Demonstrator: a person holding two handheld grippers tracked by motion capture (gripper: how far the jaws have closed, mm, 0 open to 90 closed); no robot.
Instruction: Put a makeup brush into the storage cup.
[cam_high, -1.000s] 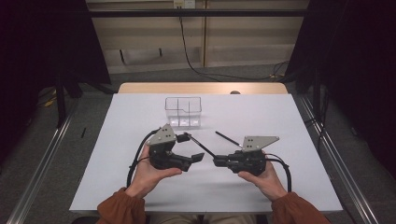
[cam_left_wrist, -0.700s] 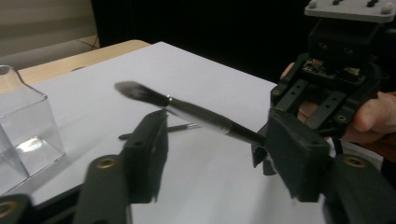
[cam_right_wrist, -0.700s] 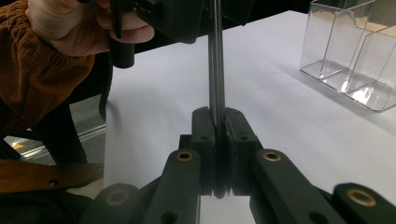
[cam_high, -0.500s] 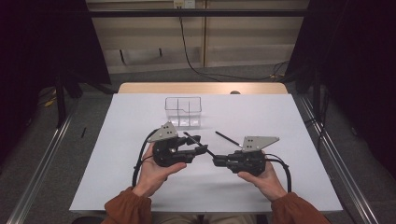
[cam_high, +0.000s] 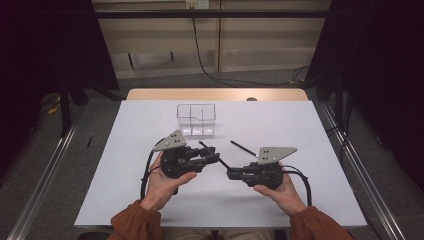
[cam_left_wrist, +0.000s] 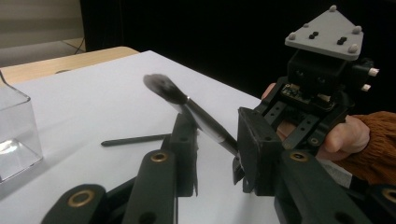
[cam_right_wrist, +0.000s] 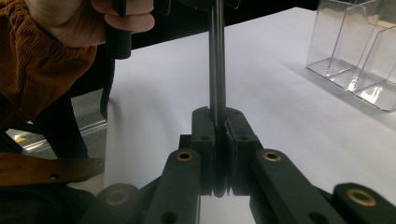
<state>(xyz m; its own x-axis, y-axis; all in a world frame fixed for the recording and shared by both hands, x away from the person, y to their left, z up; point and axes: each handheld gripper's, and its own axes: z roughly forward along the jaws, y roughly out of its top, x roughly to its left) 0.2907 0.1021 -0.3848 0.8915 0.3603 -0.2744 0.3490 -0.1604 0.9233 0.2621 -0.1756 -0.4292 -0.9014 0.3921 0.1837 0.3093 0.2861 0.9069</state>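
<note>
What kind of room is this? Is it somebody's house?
Probably not a house; it looks like a lab or test room. A white table stands between dark curtains, with metal rails on the floor and a cable behind.

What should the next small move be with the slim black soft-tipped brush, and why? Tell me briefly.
Probably close the left gripper fully on the slim black soft-tipped brush. Its jaws have just been closing with the brush between them, yet a gap shows beside the handle. The right gripper is shut on the handle's end, steadying it.
</note>
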